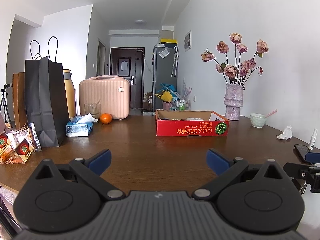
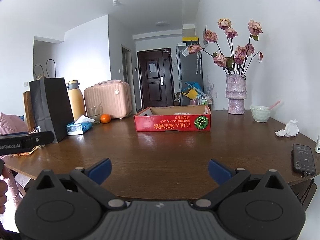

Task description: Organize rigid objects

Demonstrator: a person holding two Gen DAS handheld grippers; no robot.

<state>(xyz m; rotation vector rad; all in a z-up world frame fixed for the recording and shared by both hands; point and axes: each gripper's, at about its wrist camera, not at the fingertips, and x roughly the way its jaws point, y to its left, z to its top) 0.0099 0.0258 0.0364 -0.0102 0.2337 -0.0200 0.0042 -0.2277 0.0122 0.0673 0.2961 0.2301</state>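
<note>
A shallow red cardboard box (image 1: 192,129) (image 2: 172,122) with items inside sits on the far middle of the brown table (image 1: 140,150) (image 2: 170,150). An orange (image 1: 105,118) (image 2: 105,118), a tissue pack (image 1: 79,127) (image 2: 79,127) and a glass (image 1: 92,110) (image 2: 94,113) stand to its left. My left gripper (image 1: 159,161) is open and empty above the table's near edge. My right gripper (image 2: 159,170) is open and empty, also at the near edge.
A black paper bag (image 1: 46,100) (image 2: 51,106), a yellow flask (image 2: 76,100) and a pink case (image 1: 105,98) (image 2: 109,100) stand at the left. Snack packets (image 1: 18,146) lie near it. A vase of roses (image 1: 234,102) (image 2: 236,97), a bowl (image 1: 258,120) (image 2: 261,113), crumpled tissue (image 2: 288,131) and a phone (image 2: 303,159) are at the right.
</note>
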